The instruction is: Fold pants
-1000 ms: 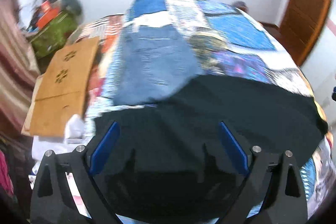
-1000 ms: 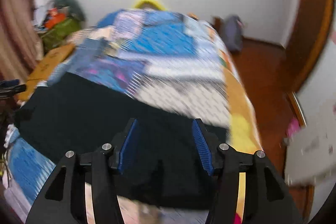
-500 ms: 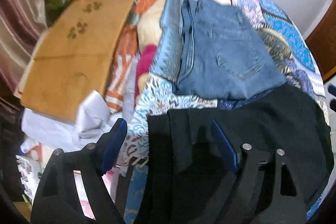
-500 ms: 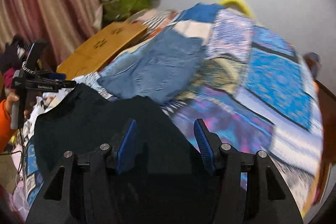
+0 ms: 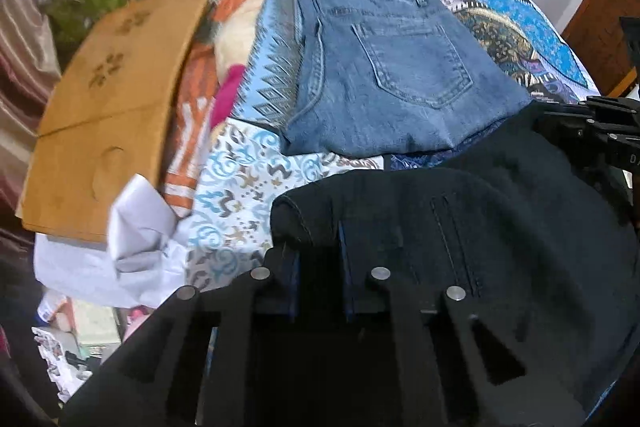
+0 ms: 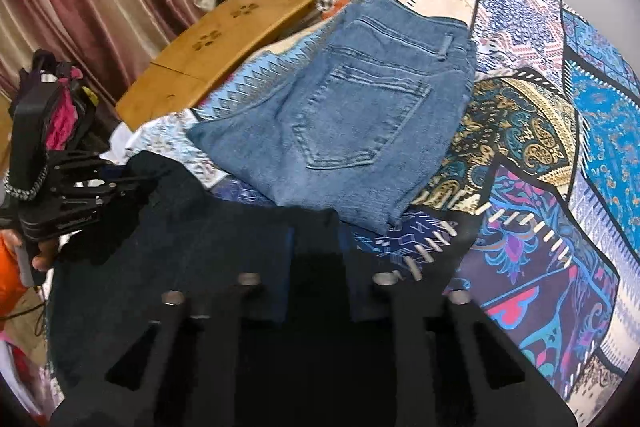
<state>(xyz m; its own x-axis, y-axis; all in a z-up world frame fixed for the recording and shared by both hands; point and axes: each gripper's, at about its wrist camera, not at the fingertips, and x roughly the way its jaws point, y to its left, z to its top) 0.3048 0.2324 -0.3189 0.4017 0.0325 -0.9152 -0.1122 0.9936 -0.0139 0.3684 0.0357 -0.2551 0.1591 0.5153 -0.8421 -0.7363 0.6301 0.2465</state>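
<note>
i have both grippers, left (image 5: 318,251) and right (image 6: 316,247), just closed onto the black cloth pants (image 5: 500,227); next, lift both corners together and fold over.

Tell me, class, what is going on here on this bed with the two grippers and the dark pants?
A person is folding a pair of black pants on a patchwork bedspread, a hand-held gripper in each hand. The left gripper has just closed on one edge of the black fabric, and the right gripper has just closed on another edge. Both now pinch the cloth. A pair of blue jeans lies already folded farther up the bed, untouched.
</note>
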